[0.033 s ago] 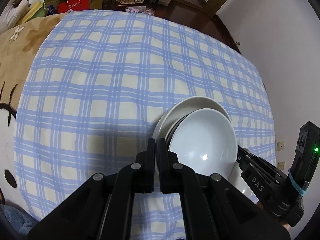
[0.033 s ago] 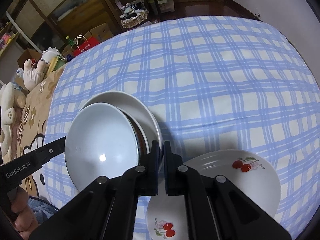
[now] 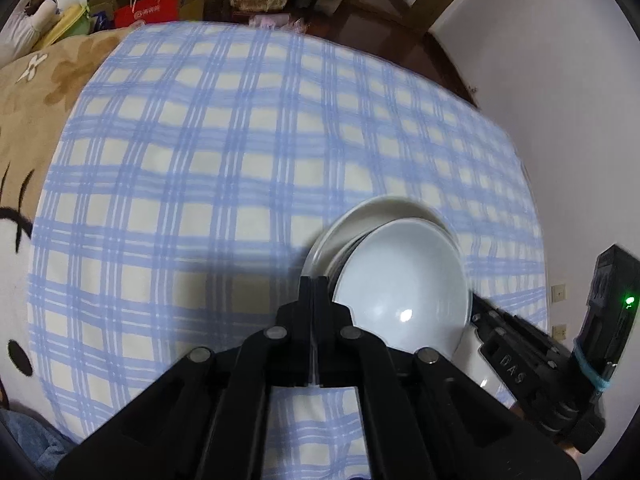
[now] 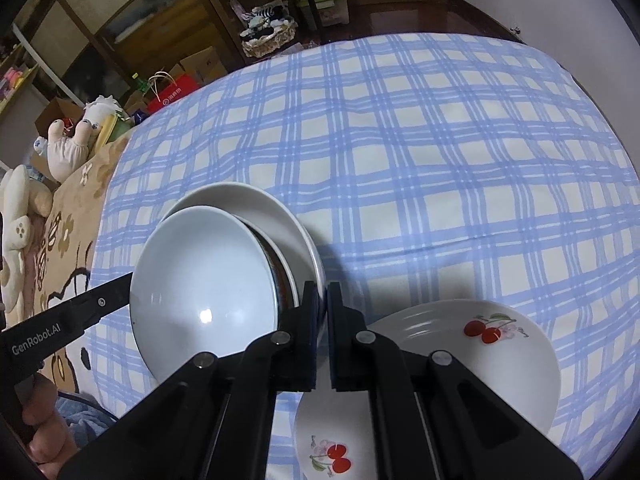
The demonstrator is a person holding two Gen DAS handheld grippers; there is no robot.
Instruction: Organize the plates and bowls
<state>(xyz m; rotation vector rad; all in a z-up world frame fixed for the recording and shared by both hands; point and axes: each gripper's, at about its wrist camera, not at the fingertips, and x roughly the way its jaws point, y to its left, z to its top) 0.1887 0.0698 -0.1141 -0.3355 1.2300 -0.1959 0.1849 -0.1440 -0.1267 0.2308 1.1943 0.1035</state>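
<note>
Both the left gripper (image 3: 315,292) and right gripper (image 4: 323,300) were clenched on the rim of the white plate (image 4: 276,212), so the pale bowl (image 4: 204,284) tilted on it could have slid off.

White wall (image 3: 540,60), dark wooden floor (image 4: 472,16), wooden cabinets (image 4: 132,20), cardboard boxes (image 4: 200,64), possibly a wicker basket (image 4: 268,40)

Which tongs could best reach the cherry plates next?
Probably the right tongs: the cherry plates lie below them, while the left tongs sit across the white bowl. Both grip the white plate.
</note>
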